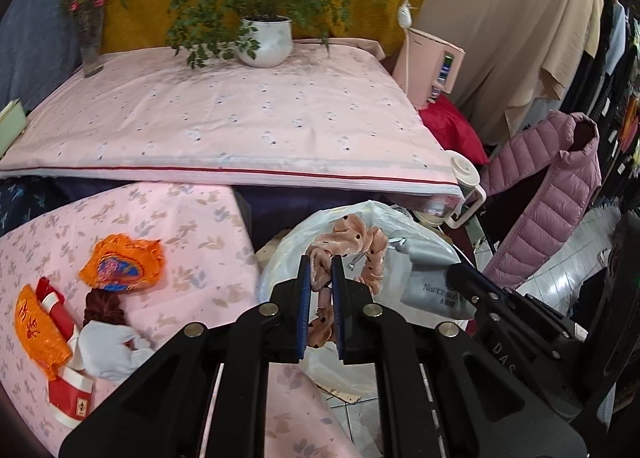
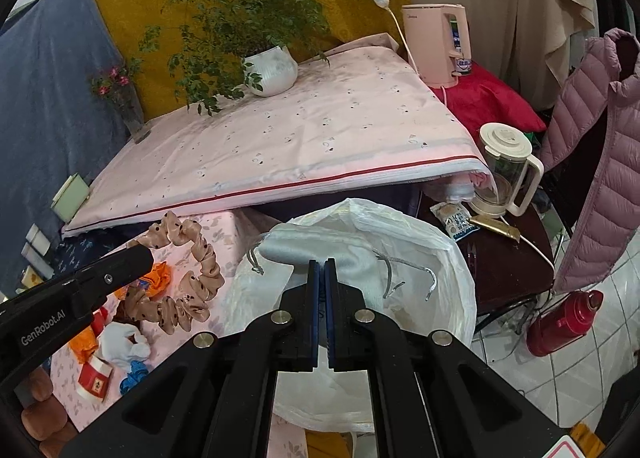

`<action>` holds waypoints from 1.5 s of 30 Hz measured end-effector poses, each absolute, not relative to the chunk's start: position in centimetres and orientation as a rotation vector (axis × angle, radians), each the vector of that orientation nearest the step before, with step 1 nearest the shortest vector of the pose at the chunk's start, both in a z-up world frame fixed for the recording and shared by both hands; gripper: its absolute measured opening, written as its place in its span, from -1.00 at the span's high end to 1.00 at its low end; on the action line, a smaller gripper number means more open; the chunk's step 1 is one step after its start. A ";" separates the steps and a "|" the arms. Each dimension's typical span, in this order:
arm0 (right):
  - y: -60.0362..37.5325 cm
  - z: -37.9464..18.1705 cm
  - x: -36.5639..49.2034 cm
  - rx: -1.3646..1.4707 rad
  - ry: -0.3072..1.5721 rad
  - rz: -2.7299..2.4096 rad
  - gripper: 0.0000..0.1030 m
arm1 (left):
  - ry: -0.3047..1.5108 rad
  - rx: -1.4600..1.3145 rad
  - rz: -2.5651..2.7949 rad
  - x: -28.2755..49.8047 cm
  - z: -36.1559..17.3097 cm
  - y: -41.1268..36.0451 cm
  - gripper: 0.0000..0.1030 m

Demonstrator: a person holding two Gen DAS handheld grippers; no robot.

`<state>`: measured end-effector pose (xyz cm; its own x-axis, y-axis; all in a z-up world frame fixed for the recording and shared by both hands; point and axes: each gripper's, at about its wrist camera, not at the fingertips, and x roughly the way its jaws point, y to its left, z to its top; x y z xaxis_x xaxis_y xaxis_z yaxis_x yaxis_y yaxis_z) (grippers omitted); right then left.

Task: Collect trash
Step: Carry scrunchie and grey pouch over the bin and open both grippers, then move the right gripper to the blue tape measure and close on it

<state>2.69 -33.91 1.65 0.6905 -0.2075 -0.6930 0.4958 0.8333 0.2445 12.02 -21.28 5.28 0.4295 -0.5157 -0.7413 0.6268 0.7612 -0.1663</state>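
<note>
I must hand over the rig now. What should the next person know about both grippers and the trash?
Left gripper: shut on the peach dotted scrunchie, held near the white trash bag.
Right gripper: shut on the grey drawstring pouch, over the bag's opening.
Done: two items picked up, neither released yet.
Left: drop both into the bag, then collect from the pink cloth the orange wrappers, white crumpled piece and red-white box.

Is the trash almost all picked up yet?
Not yet. Nothing shows lying loose in the white bag. The left gripper holds the pink dotted scrunchie and the right gripper holds a grey drawstring pouch above it. Orange wrappers, a red-and-white packet and white tissue still wait on the pink cloth.
</note>
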 end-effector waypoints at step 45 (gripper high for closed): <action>-19.5 0.4 5.2 0.319 0.817 -0.203 -0.07 | 0.896 -0.022 -0.291 14.0 1.2 -0.5 -0.71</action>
<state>5.21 -19.51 0.39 0.6692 -0.0550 -0.7410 0.2986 0.9331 0.2004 14.02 -0.53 1.21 0.5879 -0.2592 -0.7663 0.2411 0.9604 -0.1399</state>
